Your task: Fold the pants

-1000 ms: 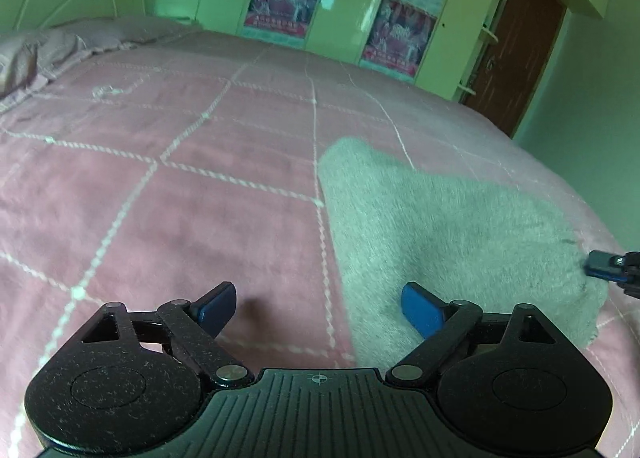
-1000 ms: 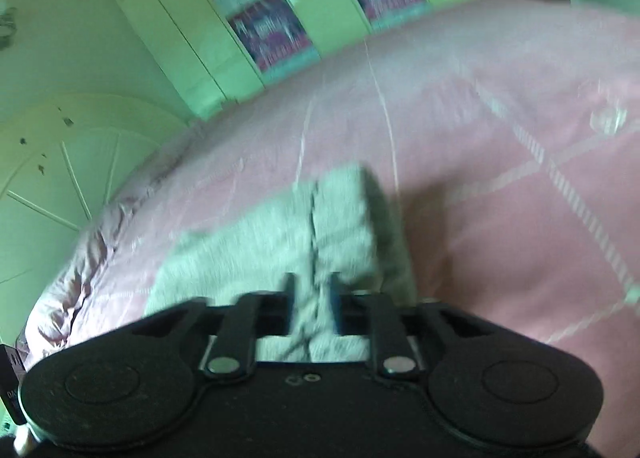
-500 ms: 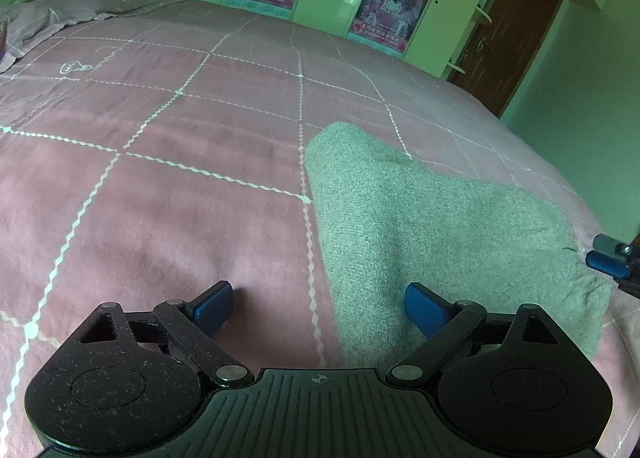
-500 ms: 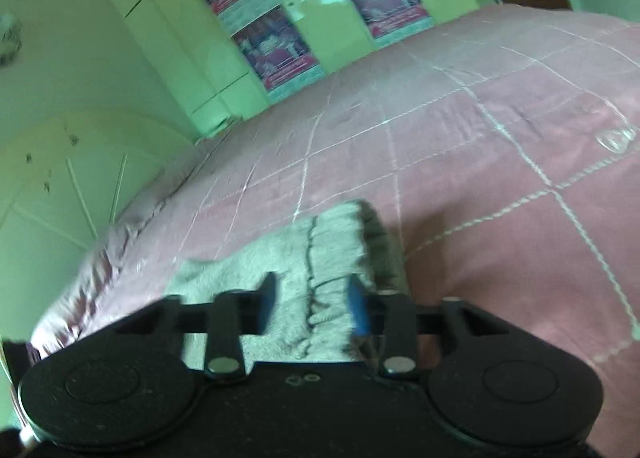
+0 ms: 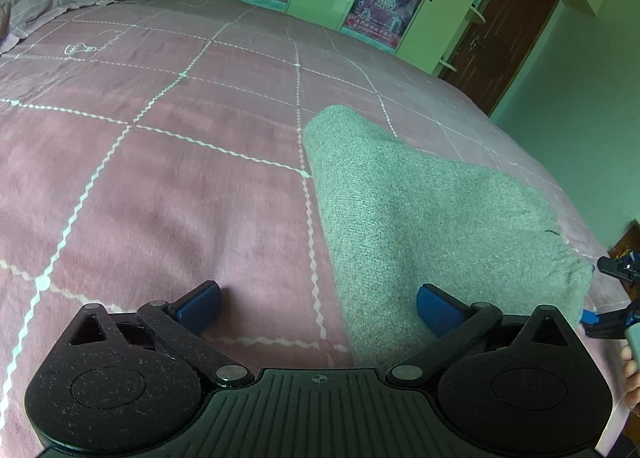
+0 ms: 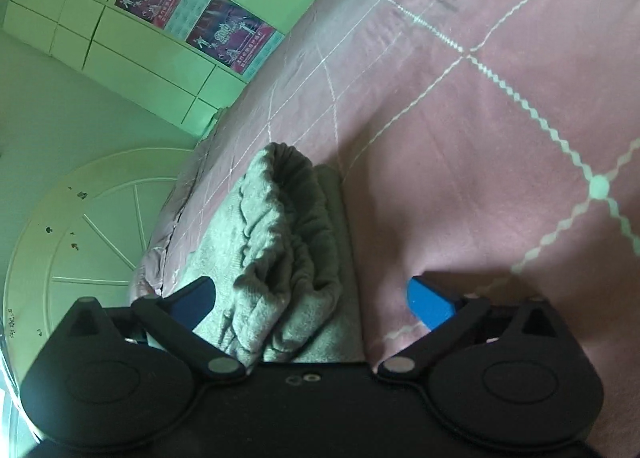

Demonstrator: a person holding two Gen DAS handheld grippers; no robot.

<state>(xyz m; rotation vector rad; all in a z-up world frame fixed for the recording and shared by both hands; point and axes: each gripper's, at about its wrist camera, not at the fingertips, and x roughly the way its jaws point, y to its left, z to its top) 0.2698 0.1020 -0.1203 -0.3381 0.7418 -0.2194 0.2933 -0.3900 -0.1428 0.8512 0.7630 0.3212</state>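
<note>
Right gripper (image 6: pixel 310 298) – jaws just opened wide, waistband of the pants (image 6: pixel 288 242) loose between them, evidently released. Left gripper (image 5: pixel 318 304) likewise spread, empty, straddling the pants' near edge. Pants lie folded on the bedspread (image 5: pixel 160 178) – near its corner.

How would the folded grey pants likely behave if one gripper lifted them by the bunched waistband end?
The grey pants look like soft knit, puckered at the waistband, so they would probably sag and unfold. The fuzzy surface likely grips rather than slips. Pushed across the pink bedspread, they would probably bunch.
</note>
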